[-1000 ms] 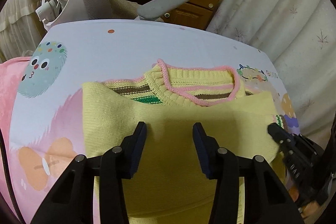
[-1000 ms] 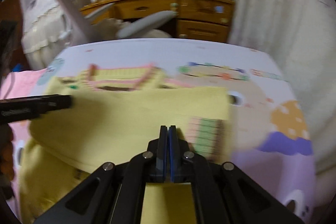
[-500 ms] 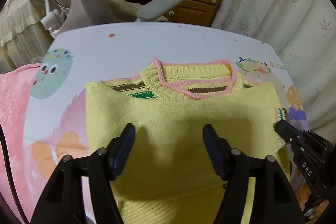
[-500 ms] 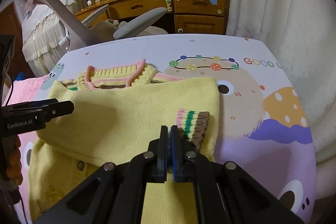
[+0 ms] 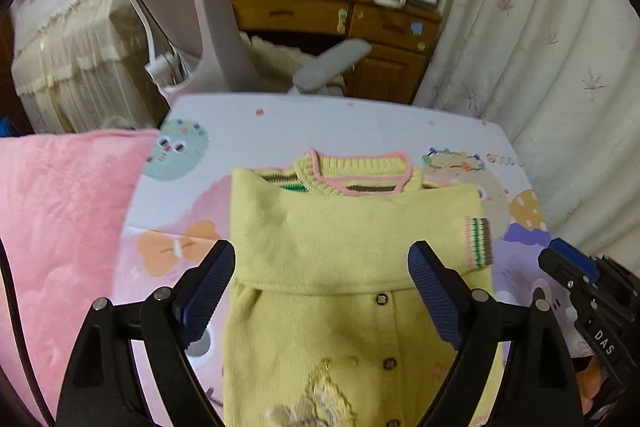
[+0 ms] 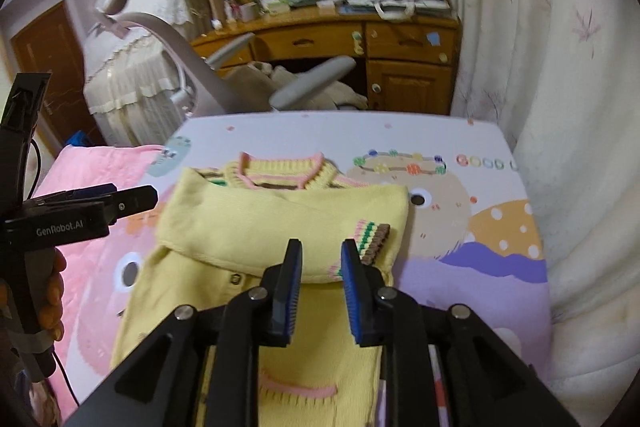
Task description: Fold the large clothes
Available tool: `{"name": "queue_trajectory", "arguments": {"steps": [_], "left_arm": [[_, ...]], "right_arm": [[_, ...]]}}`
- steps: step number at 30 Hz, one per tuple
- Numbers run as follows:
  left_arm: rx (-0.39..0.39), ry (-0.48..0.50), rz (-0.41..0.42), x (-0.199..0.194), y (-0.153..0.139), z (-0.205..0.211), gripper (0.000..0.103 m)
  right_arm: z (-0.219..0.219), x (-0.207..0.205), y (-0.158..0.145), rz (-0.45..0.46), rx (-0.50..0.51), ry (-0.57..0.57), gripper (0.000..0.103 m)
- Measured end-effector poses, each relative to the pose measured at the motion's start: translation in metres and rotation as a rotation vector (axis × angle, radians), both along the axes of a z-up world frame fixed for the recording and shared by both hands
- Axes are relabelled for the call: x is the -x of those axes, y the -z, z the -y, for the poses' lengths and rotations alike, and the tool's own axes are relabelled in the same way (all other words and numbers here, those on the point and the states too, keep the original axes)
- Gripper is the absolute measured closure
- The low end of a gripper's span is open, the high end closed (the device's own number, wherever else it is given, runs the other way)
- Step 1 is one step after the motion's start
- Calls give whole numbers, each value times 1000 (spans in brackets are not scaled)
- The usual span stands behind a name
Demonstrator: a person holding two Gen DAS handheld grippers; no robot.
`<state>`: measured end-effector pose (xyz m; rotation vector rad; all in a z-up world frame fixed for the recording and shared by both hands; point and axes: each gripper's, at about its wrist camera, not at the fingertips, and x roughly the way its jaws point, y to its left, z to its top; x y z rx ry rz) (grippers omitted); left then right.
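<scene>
On the left gripper (image 6: 132,201) reads "GenRobot.AI" (right view only); both grippers' fingers are opening, empty, above the yellow cardigan (image 5: 344,247); right gripper (image 6: 320,287).

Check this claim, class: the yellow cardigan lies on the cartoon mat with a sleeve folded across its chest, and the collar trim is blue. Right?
Wrong on one point: the collar trim is pink, as the left wrist view shows. The cardigan does lie on the mat with a sleeve across its chest.

Left gripper (image 5: 322,279) opening above the yellow cardigan (image 5: 352,267)
Nothing is sitting between its jaws; a sleeve is lying folded across the chest.
</scene>
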<state>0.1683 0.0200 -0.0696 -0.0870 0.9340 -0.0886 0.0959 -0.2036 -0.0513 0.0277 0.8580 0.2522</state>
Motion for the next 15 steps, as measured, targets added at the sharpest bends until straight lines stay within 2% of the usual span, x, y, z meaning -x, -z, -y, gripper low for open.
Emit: {"name": "queue_trajectory", "arguments": {"steps": [7,11,15], "left_arm": [[37,-38,66,45,-31,0,14],[-49,18,100,70,-36,9,14],[-71,63,52,87,-28,11,14]], "right_arm": [[-2,29,-34,61,-1,-57,82],[-2,43,-34,62,-26,-52,78],[0,57,-26,30,-45,-32,78]]}}
